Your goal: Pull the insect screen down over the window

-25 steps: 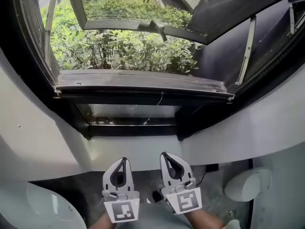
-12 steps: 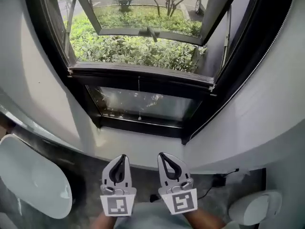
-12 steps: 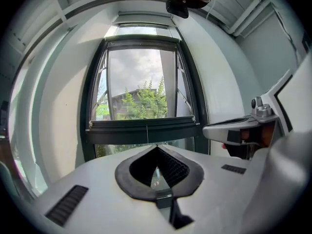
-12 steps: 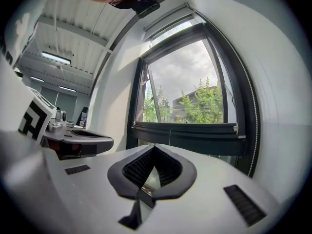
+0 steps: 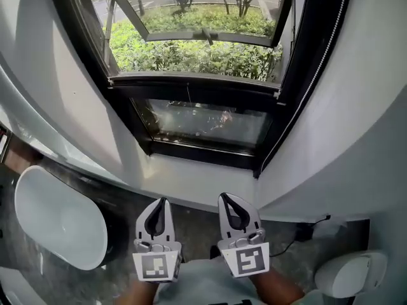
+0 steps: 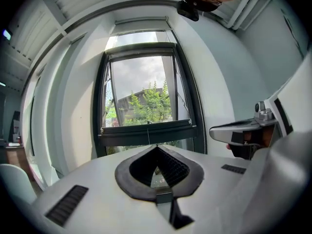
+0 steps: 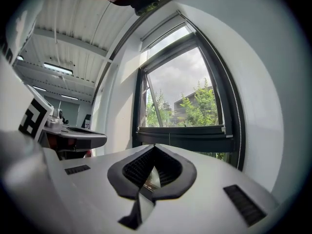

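1. Below the window (image 5: 197,75), both my tools sit side by side and well apart from it, pointing toward it.
2. My left tool (image 5: 163,201) has its jaws together, with nothing between them; its own view (image 6: 157,146) shows the black pads meeting at the tip.
3. My right tool (image 5: 222,196) is likewise closed on nothing, and its tips meet in its own view (image 7: 154,146).
4. The sash (image 5: 206,37) stands swung outward, and the bushes (image 5: 191,56) show plainly through the opening.
5. I cannot make out the screen across that opening in any view.
6. A thin cord (image 5: 188,97) hangs in front of the cross bar (image 5: 191,81) and the lower pane (image 5: 203,122).
7. A white tub (image 5: 60,218) lies on the floor to the left of my left tool.
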{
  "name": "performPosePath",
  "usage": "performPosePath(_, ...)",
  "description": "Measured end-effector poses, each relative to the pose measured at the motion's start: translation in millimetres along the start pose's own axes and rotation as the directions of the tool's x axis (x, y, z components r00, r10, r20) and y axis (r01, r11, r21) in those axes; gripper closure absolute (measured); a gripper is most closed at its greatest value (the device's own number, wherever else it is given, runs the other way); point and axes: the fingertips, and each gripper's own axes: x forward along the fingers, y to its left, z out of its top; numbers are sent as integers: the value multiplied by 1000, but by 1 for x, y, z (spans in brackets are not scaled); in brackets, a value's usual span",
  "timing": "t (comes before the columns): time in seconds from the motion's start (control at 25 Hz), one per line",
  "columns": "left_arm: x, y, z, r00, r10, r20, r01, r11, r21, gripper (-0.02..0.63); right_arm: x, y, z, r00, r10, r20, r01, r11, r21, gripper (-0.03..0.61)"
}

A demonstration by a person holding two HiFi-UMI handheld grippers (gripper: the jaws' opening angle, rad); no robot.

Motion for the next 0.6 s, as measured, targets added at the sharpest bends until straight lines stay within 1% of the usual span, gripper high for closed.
performPosePath(0.12, -19, 0, -1, 1000, 0, 15, 0, 1000, 7, 601, -11, 14, -1, 1000, 3, -11, -3, 1000, -7, 572)
performPosePath(0.24, -42, 4, -7, 999, -3, 32, 3, 1000, -16, 600, -23, 35, -4, 1000, 0, -30, 0, 1000, -10, 572)
performPosePath(0.4, -79, 18, -21, 999, -24, 22, 24, 1000, -13, 600, -44, 73, -8, 998, -26, -59, 24, 999, -26, 572)
performPosePath(0.6, -131, 40, -34, 998, -54, 34, 56, 997, -54, 600, -78, 125, -9, 996, -68, -61, 65, 997, -37, 572)
